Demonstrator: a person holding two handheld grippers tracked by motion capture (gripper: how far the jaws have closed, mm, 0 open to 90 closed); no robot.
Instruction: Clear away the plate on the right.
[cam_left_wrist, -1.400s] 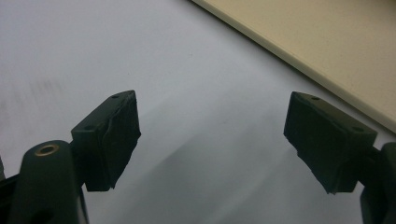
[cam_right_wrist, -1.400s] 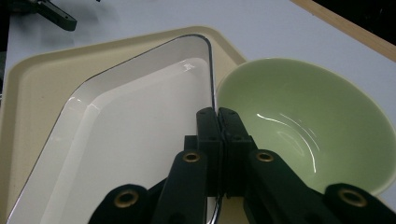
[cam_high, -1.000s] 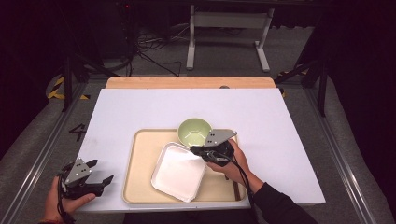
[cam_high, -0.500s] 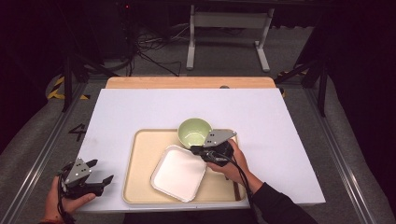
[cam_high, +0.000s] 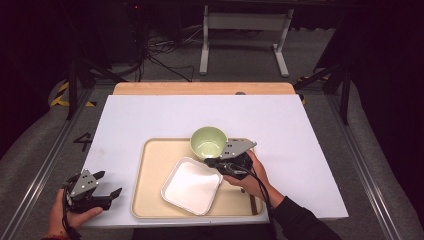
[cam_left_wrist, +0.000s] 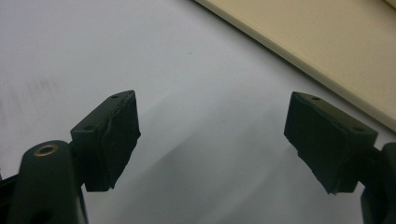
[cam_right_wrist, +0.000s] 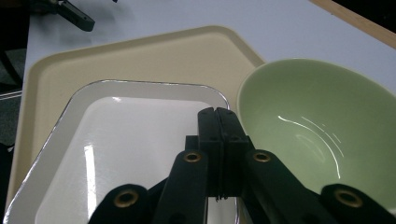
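Right gripper (cam_high: 212, 163) is pinching its jaws together on the white dish's (cam_high: 191, 185) rim beside the green bowl (cam_high: 208, 142), while left gripper (cam_high: 109, 185) is gaping empty.

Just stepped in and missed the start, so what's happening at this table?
A person works at a white table with a hand-held gripper in each hand. The right hand-held gripper is over a beige tray, jaws shut at the corner of a white square dish, right beside a green bowl; whether it pinches the dish's rim is unclear. The left hand-held gripper rests open on the table left of the tray, holding nothing.
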